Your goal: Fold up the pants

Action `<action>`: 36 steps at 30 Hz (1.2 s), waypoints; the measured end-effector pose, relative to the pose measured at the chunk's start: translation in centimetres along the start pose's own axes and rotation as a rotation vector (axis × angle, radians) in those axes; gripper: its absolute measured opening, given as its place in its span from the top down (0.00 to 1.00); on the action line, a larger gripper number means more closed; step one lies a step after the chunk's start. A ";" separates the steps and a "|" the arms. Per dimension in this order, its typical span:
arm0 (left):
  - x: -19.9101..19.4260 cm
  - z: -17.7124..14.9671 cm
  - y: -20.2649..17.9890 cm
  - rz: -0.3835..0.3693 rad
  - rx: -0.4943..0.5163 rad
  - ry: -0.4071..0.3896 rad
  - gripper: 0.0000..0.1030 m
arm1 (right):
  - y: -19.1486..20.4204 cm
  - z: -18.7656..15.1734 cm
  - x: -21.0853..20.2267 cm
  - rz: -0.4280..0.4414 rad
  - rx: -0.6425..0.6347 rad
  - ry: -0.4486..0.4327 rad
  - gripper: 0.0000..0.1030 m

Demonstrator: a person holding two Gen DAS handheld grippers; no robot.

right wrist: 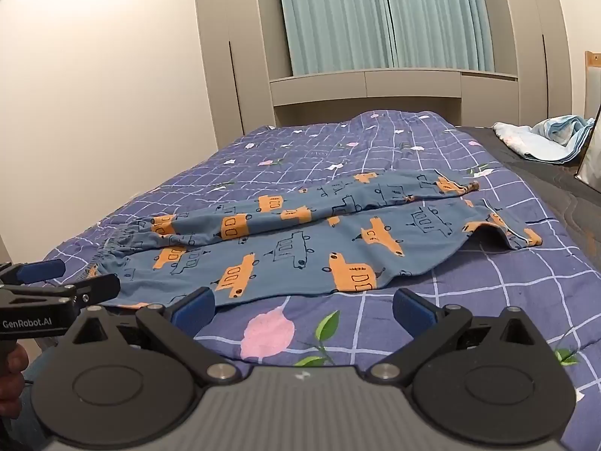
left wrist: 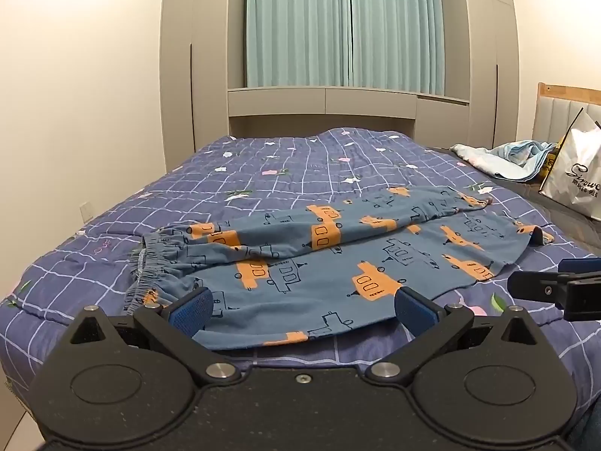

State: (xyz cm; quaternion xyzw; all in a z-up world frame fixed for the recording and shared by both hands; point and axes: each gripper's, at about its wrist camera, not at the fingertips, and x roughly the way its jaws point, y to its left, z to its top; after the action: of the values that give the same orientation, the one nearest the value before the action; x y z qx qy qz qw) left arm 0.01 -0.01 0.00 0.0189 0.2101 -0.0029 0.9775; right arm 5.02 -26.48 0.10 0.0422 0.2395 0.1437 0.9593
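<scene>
The blue cotton pants printed with orange vehicles (left wrist: 338, 255) are spread lengthwise across the purple checked quilt (left wrist: 263, 173) on the bed. Left tongs (left wrist: 302, 306) and right tongs (right wrist: 304, 306) are held wide, released, nothing grasped. The near edge is best pinched at waistband and cuff together.
</scene>
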 end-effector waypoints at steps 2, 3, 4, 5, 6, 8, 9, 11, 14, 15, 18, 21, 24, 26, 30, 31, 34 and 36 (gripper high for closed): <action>0.0 0.0 -0.1 0.003 0.000 -0.002 0.00 | -0.1 0.0 0.0 0.001 0.003 -0.002 0.00; -0.1 0.0 -0.1 0.004 -0.001 -0.003 0.00 | -0.1 0.0 0.0 0.000 0.004 -0.003 0.00; -0.1 0.0 -0.2 0.004 -0.002 -0.005 0.00 | -0.1 0.0 0.0 -0.001 0.003 -0.003 0.00; -0.1 0.0 -0.3 0.004 -0.002 -0.006 0.00 | -0.2 0.0 0.0 -0.002 0.004 -0.004 0.00; -0.2 0.0 -0.4 0.007 -0.002 -0.007 0.00 | -0.2 0.0 0.0 -0.004 0.005 -0.006 0.00; -0.3 -0.1 -0.8 0.010 -0.001 -0.009 0.00 | -0.2 -0.1 -0.1 -0.006 0.005 -0.008 0.00; -0.4 -0.1 -0.9 0.013 -0.002 -0.009 0.00 | -1.1 -0.3 0.1 0.001 0.014 -0.002 0.00; 0.1 -0.2 -0.3 0.000 -0.009 0.006 0.00 | -1.0 -0.3 0.0 0.002 0.014 -0.001 0.00; 0.0 -0.3 -0.5 0.001 -0.007 0.007 0.00 | -0.9 -0.6 -0.2 0.006 0.013 0.001 0.00; -0.2 -0.5 -0.4 0.001 -0.007 0.006 0.00 | -0.9 -0.6 -0.3 0.007 0.013 0.003 0.00; 0.1 -0.2 -0.1 -0.004 -0.013 0.013 0.00 | -0.4 -0.2 0.1 0.001 0.019 0.014 0.00; 0.2 -0.2 -0.1 -0.005 -0.014 0.015 0.00 | -0.3 -0.2 0.0 0.000 0.020 0.014 0.00; 0.2 -0.2 -0.1 -0.004 -0.013 0.015 0.00 | -0.4 -0.3 0.0 0.000 0.022 0.014 0.00; 0.2 -0.2 -0.1 -0.004 -0.012 0.014 0.00 | -0.4 -0.3 0.1 0.002 0.027 0.019 0.00; 0.2 -0.2 -0.1 -0.004 -0.013 0.015 0.00 | -0.6 -0.5 0.2 0.001 0.035 0.026 0.00; 0.2 -0.2 -0.1 -0.003 -0.012 0.015 0.00 | -0.6 -0.5 0.2 0.001 0.036 0.026 0.00; 0.2 -0.2 -0.1 -0.004 -0.012 0.015 0.00 | -0.6 -0.5 0.2 0.001 0.039 0.028 0.00; 0.2 -0.2 -0.1 -0.004 -0.012 0.015 0.00 | -0.6 -0.5 0.2 0.001 0.039 0.028 0.00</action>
State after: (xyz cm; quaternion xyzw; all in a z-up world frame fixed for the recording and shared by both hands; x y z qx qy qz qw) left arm 0.11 -0.08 -0.26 0.0128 0.2176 -0.0037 0.9759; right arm 5.10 -27.03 -0.54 0.0590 0.2557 0.1402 0.9547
